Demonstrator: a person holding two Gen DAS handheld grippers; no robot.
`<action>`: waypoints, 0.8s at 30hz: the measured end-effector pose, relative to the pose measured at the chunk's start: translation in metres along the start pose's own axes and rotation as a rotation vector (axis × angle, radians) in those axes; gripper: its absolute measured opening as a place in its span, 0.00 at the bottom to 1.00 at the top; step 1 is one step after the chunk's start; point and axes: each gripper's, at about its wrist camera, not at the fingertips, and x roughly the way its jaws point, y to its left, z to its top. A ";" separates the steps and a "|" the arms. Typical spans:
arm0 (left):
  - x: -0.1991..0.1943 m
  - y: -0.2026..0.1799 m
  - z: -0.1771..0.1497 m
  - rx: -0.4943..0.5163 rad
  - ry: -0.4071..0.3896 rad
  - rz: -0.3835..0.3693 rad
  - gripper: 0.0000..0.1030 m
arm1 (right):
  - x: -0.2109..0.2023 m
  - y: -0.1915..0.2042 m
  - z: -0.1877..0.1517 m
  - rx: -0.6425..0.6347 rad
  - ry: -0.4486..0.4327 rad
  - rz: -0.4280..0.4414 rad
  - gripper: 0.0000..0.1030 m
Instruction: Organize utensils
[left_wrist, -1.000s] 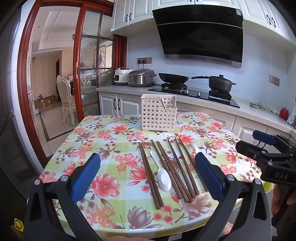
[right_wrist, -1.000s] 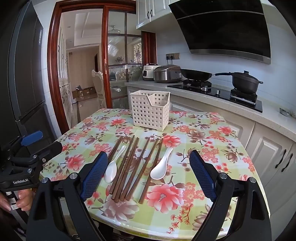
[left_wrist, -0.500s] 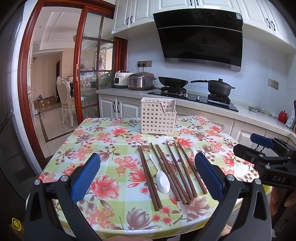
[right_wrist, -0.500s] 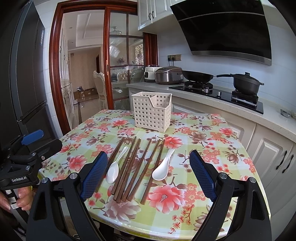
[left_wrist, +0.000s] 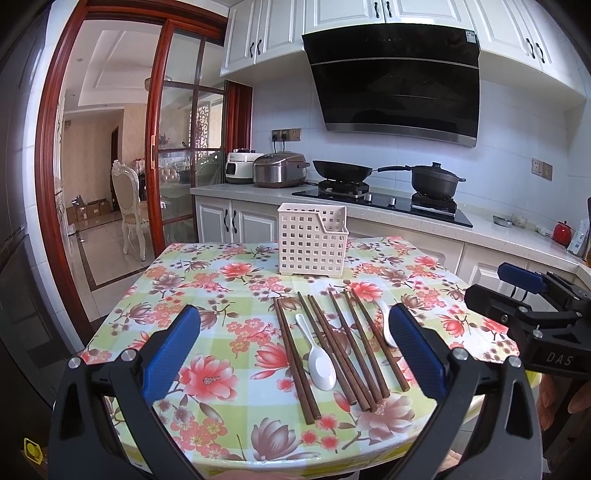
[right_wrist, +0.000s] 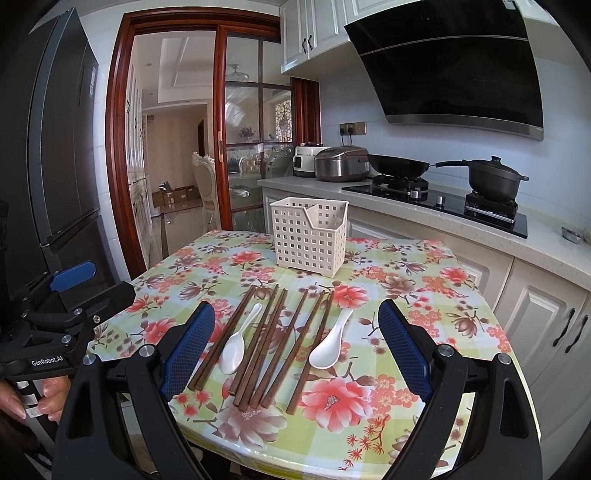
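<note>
Both grippers, left (left_wrist: 295, 345) and right (right_wrist: 297, 341), hover wide open and empty above the table (left_wrist: 207, 266). Chopsticks (left_wrist: 332, 347) and 2 spoons (right_wrist: 234, 349) lie before the basket (left_wrist: 312, 240).

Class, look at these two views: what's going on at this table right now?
A person holds both grippers, the left gripper and right gripper, open and empty above the floral tablecloth. Dark wooden chopsticks and two white ceramic spoons lie untouched before the empty white perforated plastic basket.
</note>
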 end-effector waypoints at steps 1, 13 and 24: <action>-0.001 -0.001 0.000 0.002 -0.001 0.000 0.96 | 0.000 0.000 0.000 0.000 0.001 0.001 0.82; 0.000 -0.001 -0.001 0.004 -0.007 -0.001 0.96 | -0.002 0.001 -0.001 0.005 -0.005 0.000 0.82; 0.001 0.000 -0.001 0.004 -0.008 -0.002 0.96 | -0.003 0.001 0.001 0.007 -0.003 0.003 0.82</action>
